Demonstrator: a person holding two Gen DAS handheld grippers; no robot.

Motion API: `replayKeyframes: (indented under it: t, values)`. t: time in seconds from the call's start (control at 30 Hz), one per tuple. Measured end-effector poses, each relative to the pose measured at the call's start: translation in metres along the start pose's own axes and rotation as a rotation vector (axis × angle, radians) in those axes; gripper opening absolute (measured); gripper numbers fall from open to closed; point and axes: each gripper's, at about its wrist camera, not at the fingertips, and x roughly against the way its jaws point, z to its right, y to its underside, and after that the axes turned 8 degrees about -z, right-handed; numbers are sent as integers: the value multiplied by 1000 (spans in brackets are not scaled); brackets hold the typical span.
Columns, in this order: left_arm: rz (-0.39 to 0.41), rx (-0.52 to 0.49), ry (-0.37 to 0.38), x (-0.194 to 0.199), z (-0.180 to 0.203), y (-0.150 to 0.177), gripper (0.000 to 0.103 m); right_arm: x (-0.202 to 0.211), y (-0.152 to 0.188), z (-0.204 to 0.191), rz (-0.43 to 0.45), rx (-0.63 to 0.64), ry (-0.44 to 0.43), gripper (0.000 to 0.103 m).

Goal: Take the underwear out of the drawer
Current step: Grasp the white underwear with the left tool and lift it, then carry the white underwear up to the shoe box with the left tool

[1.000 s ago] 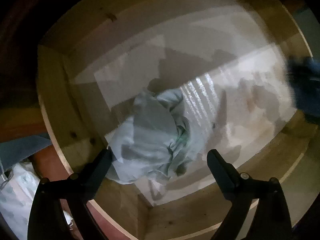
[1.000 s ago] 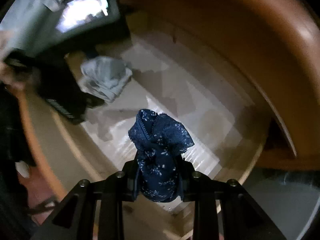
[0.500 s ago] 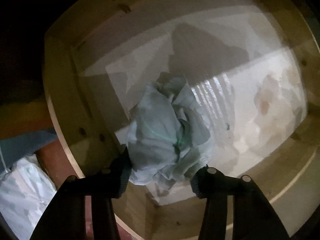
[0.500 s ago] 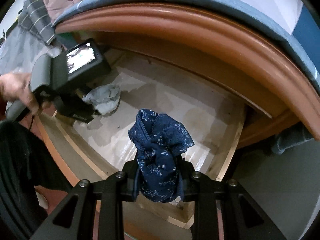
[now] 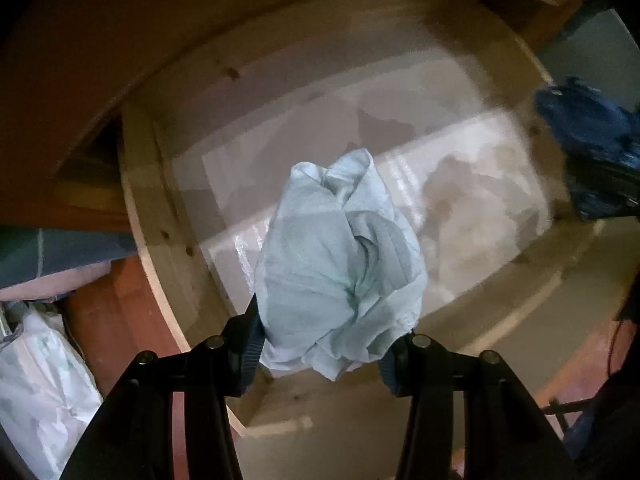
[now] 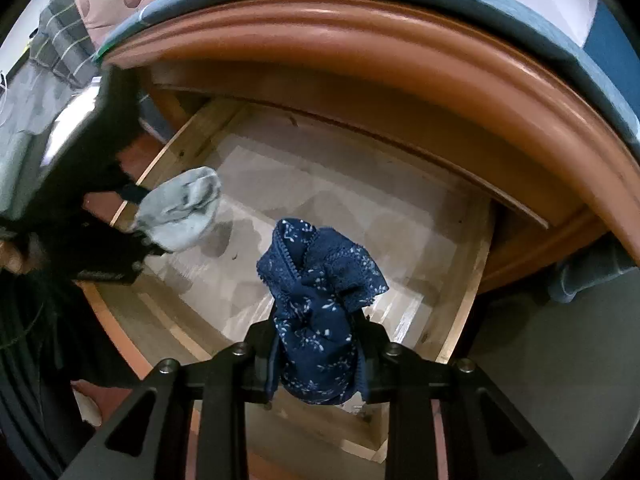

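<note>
A crumpled pale green underwear point(image 5: 340, 264) hangs between the pads of my left gripper point(image 5: 320, 354), which is shut on it above the open wooden drawer point(image 5: 160, 216). In the right wrist view the same pale bundle point(image 6: 182, 212) shows at the left, held clear of the drawer floor point(image 6: 320, 184). My right gripper point(image 6: 316, 354) is shut on a dark blue floral underwear point(image 6: 316, 312) with a lace edge, over the drawer's front part. That blue piece point(image 5: 588, 148) also appears at the right edge of the left wrist view.
The drawer has pale wood walls and a whitish liner point(image 5: 460, 184). A reddish-brown furniture edge point(image 6: 400, 52) arches over its back. A white plastic bag point(image 5: 40, 392) lies at the lower left, a blue-grey cushion point(image 5: 40, 252) above it. A person's hand point(image 6: 12, 256) holds the left gripper.
My left gripper closed on the pale green underwear and lifted it off the drawer floor. The right gripper drew back with the blue underwear still held; more of the furniture edge came into view.
</note>
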Motion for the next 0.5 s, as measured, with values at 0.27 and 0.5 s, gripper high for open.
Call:
replayKeyframes:
  t: [0.27,0.5]
  values:
    - [87,25,11,29,10,23,44,1,2,7,-1,-44,-9,28]
    - [200,75,-10,86,32,50,45,5,2,9,2,-67,-6,28]
